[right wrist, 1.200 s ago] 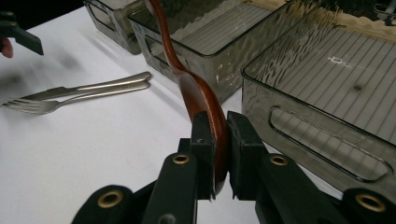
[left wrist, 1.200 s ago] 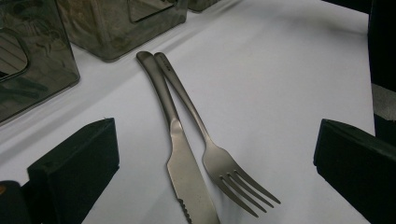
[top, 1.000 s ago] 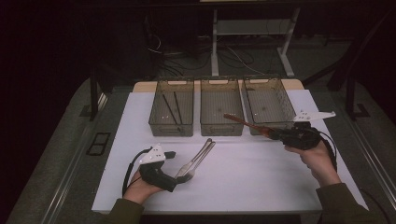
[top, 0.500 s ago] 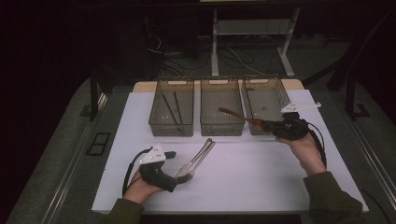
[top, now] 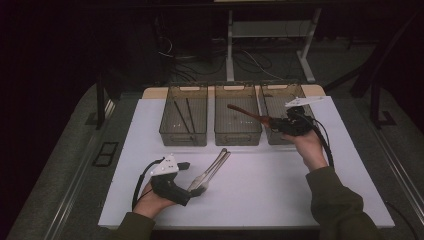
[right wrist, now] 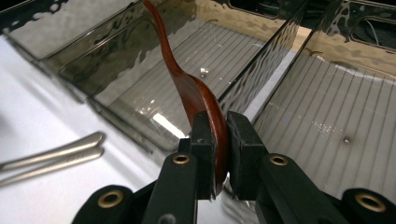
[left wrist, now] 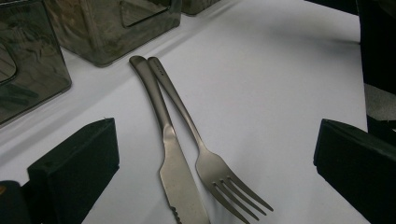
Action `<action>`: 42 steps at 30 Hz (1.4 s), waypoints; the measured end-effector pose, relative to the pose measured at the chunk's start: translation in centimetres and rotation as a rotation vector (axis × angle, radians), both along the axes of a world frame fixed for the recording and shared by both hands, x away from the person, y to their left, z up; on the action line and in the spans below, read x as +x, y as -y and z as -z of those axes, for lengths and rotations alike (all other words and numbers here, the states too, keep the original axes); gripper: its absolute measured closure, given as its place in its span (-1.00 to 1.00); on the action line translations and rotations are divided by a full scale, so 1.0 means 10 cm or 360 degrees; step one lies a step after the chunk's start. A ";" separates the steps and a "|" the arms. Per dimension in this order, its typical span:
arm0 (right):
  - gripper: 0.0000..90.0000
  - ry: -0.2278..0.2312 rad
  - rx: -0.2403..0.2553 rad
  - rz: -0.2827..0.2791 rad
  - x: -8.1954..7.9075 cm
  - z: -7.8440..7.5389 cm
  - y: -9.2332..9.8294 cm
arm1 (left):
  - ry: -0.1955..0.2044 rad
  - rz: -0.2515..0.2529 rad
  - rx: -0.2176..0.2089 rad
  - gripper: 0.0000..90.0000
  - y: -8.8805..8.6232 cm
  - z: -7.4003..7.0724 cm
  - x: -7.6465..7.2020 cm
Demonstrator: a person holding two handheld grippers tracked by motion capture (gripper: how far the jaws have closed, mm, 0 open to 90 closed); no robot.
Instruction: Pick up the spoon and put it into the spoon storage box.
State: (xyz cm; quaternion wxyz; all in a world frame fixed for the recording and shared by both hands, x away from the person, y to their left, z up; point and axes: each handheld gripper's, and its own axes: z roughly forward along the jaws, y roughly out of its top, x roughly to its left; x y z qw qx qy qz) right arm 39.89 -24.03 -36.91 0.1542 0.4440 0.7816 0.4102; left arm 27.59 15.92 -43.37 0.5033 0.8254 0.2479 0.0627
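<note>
My left gripper [left wrist: 215,154] sits with its two black fingers [left wrist: 74,163] spread wide, touching nothing. Between them on the white bench [left wrist: 280,74] lie a knife [left wrist: 173,172] and a fork [left wrist: 210,168], handles crossing at the far end. Smoky translucent bins [left wrist: 107,28] stand just beyond.

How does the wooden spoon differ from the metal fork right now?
The wooden spoon is reddish-brown; the fork is grey metal. The spoon is clamped by its bowl in the right gripper, held in the air with its handle over the middle bin; the fork lies flat on the white table, loose, between the open jaws of the left gripper, its handle crossing the knife. Both are long-handled cutlery, outside the bins.
</note>
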 end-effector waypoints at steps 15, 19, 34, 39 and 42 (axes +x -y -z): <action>0.79 -0.0034 -0.0054 0.0030 0.25 0.09 -0.39 | -0.0004 0.0015 -0.0002 -1.00 0.02 0.00 0.00; 0.79 -0.0051 -0.0069 0.0027 0.28 0.13 -0.44 | -0.0005 0.0014 -0.0003 -1.00 0.02 0.00 -0.01; 0.56 -0.0044 -0.0055 -0.0019 0.26 0.15 -0.47 | -0.0007 0.0015 -0.0004 -1.00 0.03 0.00 -0.01; 0.25 -0.0029 0.0031 -0.0047 0.23 0.10 -0.43 | -0.0006 0.0014 -0.0004 -1.00 0.02 0.00 -0.01; 0.09 0.0005 0.0069 -0.0072 0.18 0.03 -0.38 | -0.0008 0.0010 -0.0007 -1.00 0.02 0.00 -0.01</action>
